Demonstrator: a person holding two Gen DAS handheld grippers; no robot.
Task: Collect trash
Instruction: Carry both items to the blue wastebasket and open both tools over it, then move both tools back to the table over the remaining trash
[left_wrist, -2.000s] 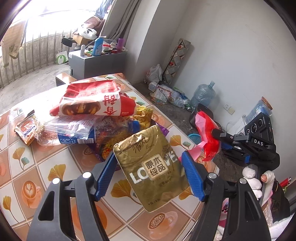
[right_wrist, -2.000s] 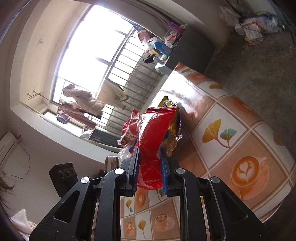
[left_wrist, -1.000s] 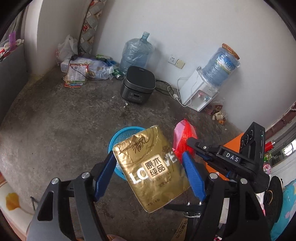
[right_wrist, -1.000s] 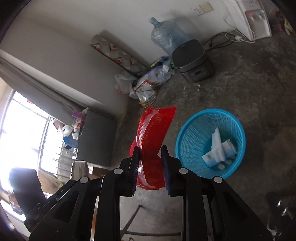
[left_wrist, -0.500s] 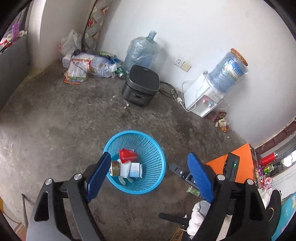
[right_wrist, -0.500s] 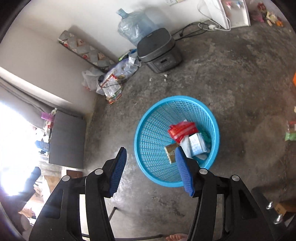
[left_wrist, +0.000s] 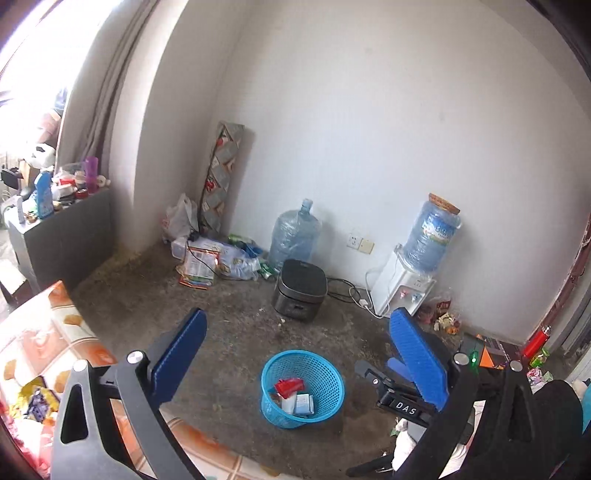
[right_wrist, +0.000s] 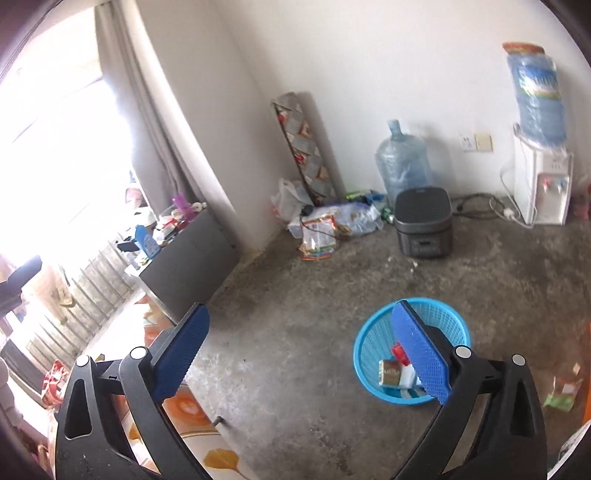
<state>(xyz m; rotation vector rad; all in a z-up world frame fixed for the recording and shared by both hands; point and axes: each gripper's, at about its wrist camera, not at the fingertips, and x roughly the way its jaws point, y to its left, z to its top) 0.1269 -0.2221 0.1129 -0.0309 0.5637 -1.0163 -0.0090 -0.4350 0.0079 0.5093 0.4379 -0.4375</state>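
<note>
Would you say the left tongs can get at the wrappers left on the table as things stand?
Probably yes: the left tongs are open and empty, and the wrappers lie uncovered on the table at the view's lower left, though the tongs must swing over from the blue basket.

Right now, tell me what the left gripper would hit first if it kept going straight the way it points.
Nothing sits between the left gripper's open jaws. Straight ahead lies bare concrete floor, just short of the blue basket and the black rice cooker beyond. It would probably meet the floor first, though depth is unclear.
</note>
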